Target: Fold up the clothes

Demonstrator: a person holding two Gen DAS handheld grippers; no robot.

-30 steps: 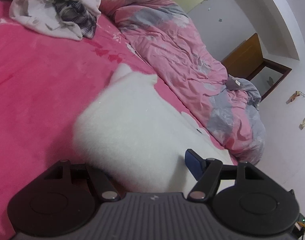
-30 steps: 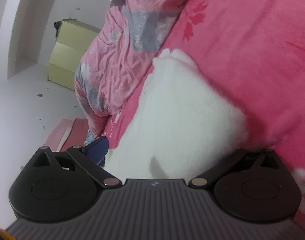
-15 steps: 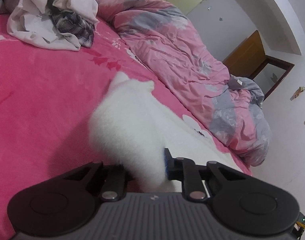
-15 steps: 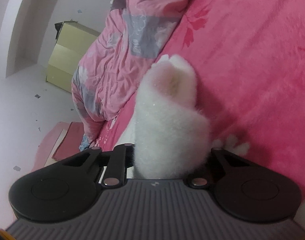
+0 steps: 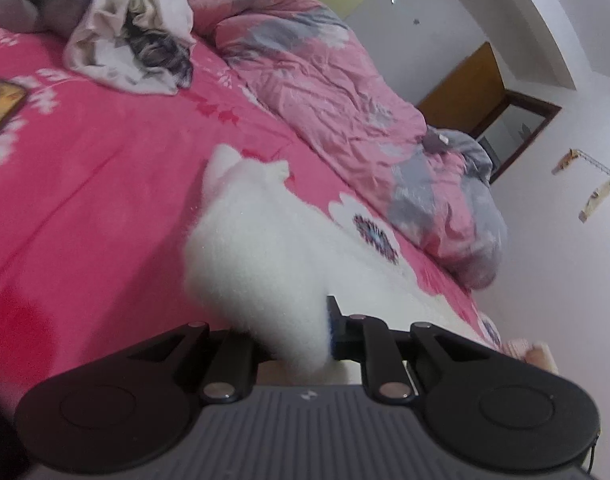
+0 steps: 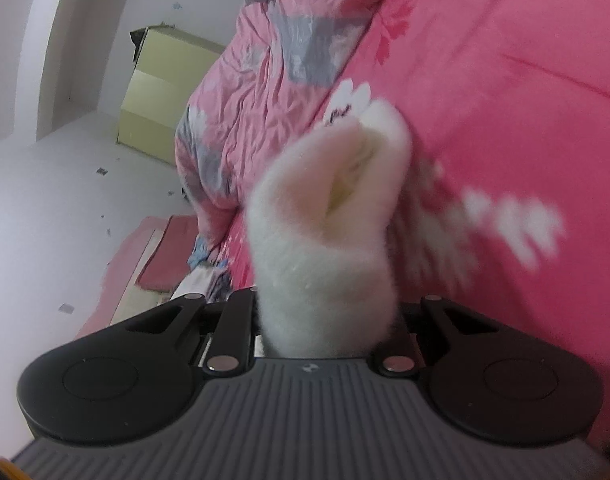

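The left gripper (image 5: pixel 293 334) is clenched on a white fluffy garment (image 5: pixel 257 256), its jaws drawn in tight with a fold of the fleece pinched between them. The garment lies on the bed (image 5: pixel 85 160), which is covered in bright pink bedding with white flower prints. From the left gripper the fleece runs away across the pink cover, and its far end stands up in two small soft points. Beyond the garment, along the bed's far edge, a crumpled pink-and-grey quilt (image 5: pixel 345 92) is bunched in a long ridge. At the head of the bed, well apart from the garment, sits a heap of other clothes (image 5: pixel 133 44), white and grey cloth tangled together.

The right gripper (image 6: pixel 325 322) also grips the white fluffy garment (image 6: pixel 325 240): the fleece is gathered into a thick roll that rises straight out from between its closed jaws, with an open fold showing at the top. Beside the garment on this side lie the same pink bedding (image 6: pixel 505 80) and the quilt (image 6: pixel 265 92), and past the quilt a pale yellow cabinet (image 6: pixel 161 92) stands on the floor.
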